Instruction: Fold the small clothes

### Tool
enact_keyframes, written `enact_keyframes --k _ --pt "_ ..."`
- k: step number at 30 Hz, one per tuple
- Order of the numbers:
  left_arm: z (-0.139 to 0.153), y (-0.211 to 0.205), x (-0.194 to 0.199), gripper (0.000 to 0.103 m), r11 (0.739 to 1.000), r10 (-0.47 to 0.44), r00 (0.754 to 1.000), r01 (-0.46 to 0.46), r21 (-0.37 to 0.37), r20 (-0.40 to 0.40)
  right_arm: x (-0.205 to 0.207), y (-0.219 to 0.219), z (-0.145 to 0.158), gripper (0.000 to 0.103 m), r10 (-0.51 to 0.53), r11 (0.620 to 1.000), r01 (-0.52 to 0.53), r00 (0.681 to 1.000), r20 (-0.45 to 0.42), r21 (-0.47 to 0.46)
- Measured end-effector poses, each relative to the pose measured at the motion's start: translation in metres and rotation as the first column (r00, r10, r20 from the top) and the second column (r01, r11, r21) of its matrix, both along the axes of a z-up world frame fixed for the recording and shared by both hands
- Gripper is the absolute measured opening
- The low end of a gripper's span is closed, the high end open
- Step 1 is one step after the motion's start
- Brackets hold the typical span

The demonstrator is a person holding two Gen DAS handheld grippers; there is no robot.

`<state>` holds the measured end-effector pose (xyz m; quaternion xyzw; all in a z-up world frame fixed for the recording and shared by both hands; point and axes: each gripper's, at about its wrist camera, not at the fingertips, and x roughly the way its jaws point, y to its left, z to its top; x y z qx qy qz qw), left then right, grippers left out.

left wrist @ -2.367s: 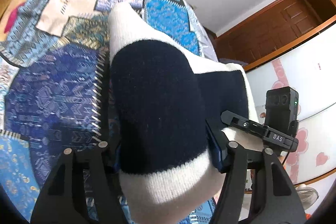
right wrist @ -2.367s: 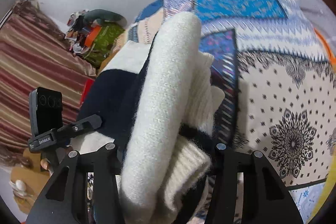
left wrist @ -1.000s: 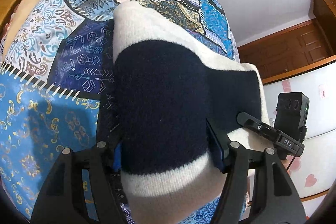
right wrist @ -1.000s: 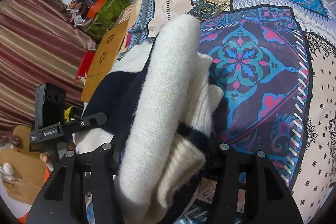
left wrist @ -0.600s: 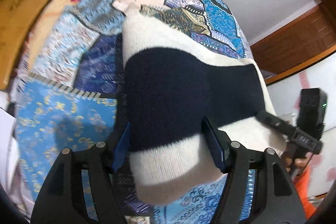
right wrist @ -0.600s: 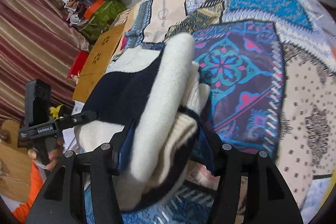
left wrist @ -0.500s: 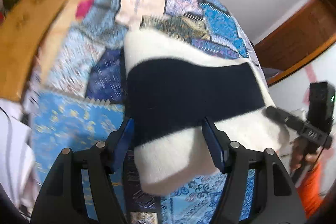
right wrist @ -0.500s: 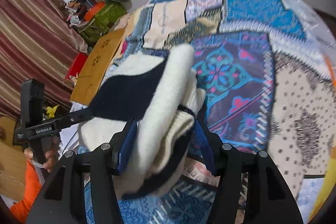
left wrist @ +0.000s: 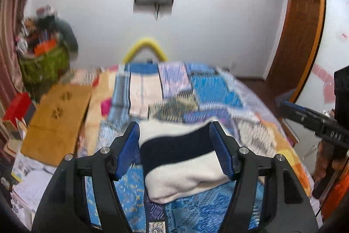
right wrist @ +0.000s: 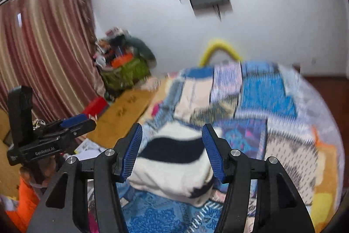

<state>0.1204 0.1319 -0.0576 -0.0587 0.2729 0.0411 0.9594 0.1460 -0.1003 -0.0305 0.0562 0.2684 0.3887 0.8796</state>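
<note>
Folded cream-and-navy sweater (left wrist: 181, 165) lying on the patchwork bed (left wrist: 209, 88), fold apparently complete. My left tongs (left wrist: 176, 152) and right tongs (right wrist: 172, 150) gape wide above it, gripping nothing. I see no other garment to fold.

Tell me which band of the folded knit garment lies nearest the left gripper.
The near cream band of the cream-and-navy folded knit garment: it lies closest below the left gripper, with the navy band behind it.
</note>
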Motion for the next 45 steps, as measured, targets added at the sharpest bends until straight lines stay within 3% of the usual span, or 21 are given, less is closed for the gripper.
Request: enact_keyframes --k 7,14,18,23,27,29,34,45 --pt "0.044 -0.027 -0.053 0.066 0.997 0.028 0.979 -0.043 0.068 0.203 -0.061 -0.01 0.044 0.054 -0.043 0.999 0.035 0.972 0.23 0.039" --pt "0.049 -0.049 -0.09 0.066 0.983 0.091 0.941 -0.137 0.122 0.325 -0.096 -0.02 0.05 0.055 -0.099 0.995 0.084 0.948 0.303 0.062" --pt "0.04 -0.054 -0.095 0.07 0.982 0.093 0.941 -0.14 0.124 0.326 -0.1 -0.02 0.045 0.059 -0.129 0.992 0.122 0.942 0.31 0.042" --pt "0.031 -0.06 -0.099 0.086 0.982 0.086 0.94 -0.136 0.134 0.331 -0.106 -0.023 0.037 0.084 -0.163 0.986 0.163 0.935 0.314 0.027" --pt "0.025 -0.063 -0.101 0.094 0.981 0.086 0.939 -0.138 0.137 0.332 -0.108 -0.022 0.037 0.091 -0.194 0.979 0.202 0.926 0.323 0.008" --pt "0.023 -0.068 -0.104 0.095 0.978 0.09 0.937 -0.147 0.146 0.338 -0.11 -0.023 0.034 0.101 -0.206 0.976 0.217 0.922 0.329 0.003" --pt "0.02 -0.077 -0.106 0.097 0.974 0.083 0.937 -0.148 0.171 0.338 -0.109 -0.024 0.032 0.102 -0.22 0.972 0.235 0.918 0.329 -0.006" --pt "0.01 -0.077 -0.102 0.101 0.982 0.08 0.946 -0.129 0.14 0.313 -0.112 -0.027 0.024 0.103 -0.226 0.968 0.247 0.925 0.305 -0.033"
